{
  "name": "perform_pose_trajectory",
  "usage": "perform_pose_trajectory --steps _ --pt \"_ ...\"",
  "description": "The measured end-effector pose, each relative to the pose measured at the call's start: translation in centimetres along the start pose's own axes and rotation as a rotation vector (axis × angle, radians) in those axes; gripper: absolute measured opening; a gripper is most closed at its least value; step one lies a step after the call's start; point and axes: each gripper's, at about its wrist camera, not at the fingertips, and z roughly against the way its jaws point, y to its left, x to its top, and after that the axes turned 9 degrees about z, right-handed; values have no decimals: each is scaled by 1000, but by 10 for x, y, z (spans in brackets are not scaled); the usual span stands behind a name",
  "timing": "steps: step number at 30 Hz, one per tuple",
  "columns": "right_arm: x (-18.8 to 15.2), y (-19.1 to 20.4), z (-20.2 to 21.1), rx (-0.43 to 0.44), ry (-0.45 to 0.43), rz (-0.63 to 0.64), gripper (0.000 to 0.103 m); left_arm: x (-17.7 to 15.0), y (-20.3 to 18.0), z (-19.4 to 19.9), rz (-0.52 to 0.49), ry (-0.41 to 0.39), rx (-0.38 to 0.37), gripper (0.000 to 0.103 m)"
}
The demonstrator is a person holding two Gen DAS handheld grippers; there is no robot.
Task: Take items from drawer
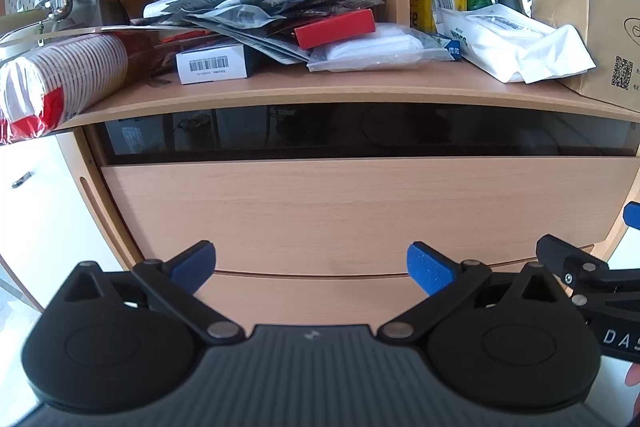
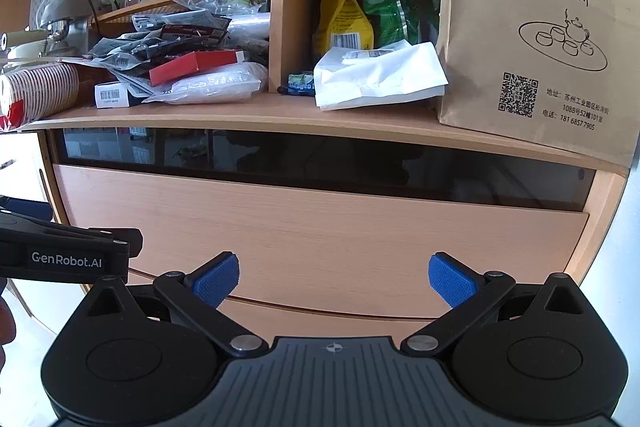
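A light wood drawer front [image 1: 340, 215] fills the middle of the left wrist view, and it shows in the right wrist view [image 2: 320, 247] too. It looks shut, with a dark glass strip [image 1: 360, 131] above it. Its contents are hidden. My left gripper [image 1: 311, 269] is open and empty, a short way in front of the drawer. My right gripper [image 2: 334, 279] is open and empty, in front of the same drawer. Each gripper appears at the edge of the other's view.
The shelf [image 1: 320, 91] above the drawer holds a stack of paper cups [image 1: 60, 83], a pile of packets with a red box [image 1: 336, 27], white bags [image 2: 380, 79] and a brown paper bag [image 2: 540, 27]. A second drawer front [image 1: 304, 291] lies below.
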Motion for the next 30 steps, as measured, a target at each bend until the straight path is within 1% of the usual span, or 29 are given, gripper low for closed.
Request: perform_pose_trajectory --steps 8,21,30 --pt "2 0 1 -10 8 -4 103 0 0 3 7 -10 -6 103" --pt "2 0 1 -22 -6 -13 103 4 8 0 11 3 -9 103" --pt "-1 0 4 -19 -8 -5 103 7 5 -3 8 9 -12 103"
